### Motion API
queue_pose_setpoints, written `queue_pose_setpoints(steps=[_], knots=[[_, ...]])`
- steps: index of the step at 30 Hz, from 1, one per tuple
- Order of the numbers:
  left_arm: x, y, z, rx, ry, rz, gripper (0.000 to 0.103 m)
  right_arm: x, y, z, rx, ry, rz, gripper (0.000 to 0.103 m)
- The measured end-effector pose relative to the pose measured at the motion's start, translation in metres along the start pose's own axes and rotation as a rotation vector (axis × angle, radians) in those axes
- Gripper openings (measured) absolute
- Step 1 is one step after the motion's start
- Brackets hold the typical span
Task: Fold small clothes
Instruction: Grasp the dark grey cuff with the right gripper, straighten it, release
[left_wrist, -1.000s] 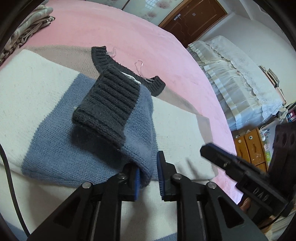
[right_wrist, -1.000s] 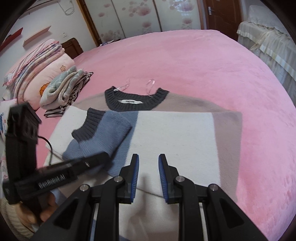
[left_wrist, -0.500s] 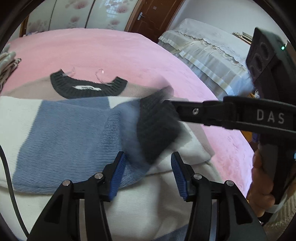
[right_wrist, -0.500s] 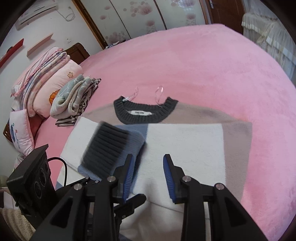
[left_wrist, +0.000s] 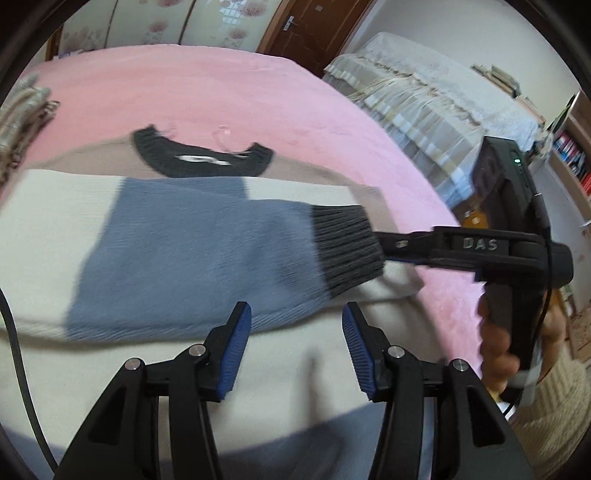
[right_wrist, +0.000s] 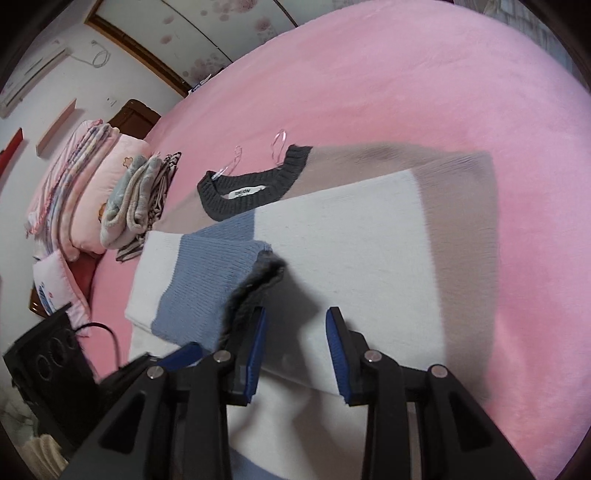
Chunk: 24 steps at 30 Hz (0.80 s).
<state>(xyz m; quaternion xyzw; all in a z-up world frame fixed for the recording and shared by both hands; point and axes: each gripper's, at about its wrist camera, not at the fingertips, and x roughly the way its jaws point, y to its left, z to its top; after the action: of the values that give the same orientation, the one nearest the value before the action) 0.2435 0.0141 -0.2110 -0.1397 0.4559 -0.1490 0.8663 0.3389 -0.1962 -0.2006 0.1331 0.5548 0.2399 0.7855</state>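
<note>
Left tool (left_wrist: 295, 332): jaws apart, nothing between them, above the sweater (left_wrist: 55, 229), which lies flat on the pink bed (left_wrist: 221, 92). Blue sleeve (left_wrist: 192, 254) is laid across the cream body. Right tool (right_wrist: 295, 347): jaws apart and empty, one finger pressing the dark cuff (left_wrist: 347, 247) flat. One sleeve in; body folds probably left.
</note>
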Motion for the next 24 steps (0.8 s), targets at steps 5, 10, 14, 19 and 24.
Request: queue_pose_setpoints(steps=[5, 10, 14, 19, 24], knots=[[-0.032, 0.021, -0.008, 0.029, -0.010, 0.184, 0.063, -0.012, -0.005, -0.006, -0.005, -0.008, -0.005, 0.033], [-0.065, 0.072, -0.010, -0.010, -0.023, 0.371, 0.066, -0.014, -0.005, -0.005, 0.011, -0.023, 0.010, 0.033], [-0.090, 0.135, -0.014, -0.142, -0.020, 0.451, 0.068, -0.015, -0.011, -0.002, 0.057, -0.041, 0.042, 0.033], [-0.098, 0.191, -0.023, -0.285, 0.008, 0.443, 0.068, -0.007, -0.014, 0.000, 0.097, -0.032, 0.083, 0.039], [-0.090, 0.210, -0.028, -0.335, 0.014, 0.405, 0.068, 0.015, -0.015, 0.005, 0.120, -0.003, 0.072, 0.045]])
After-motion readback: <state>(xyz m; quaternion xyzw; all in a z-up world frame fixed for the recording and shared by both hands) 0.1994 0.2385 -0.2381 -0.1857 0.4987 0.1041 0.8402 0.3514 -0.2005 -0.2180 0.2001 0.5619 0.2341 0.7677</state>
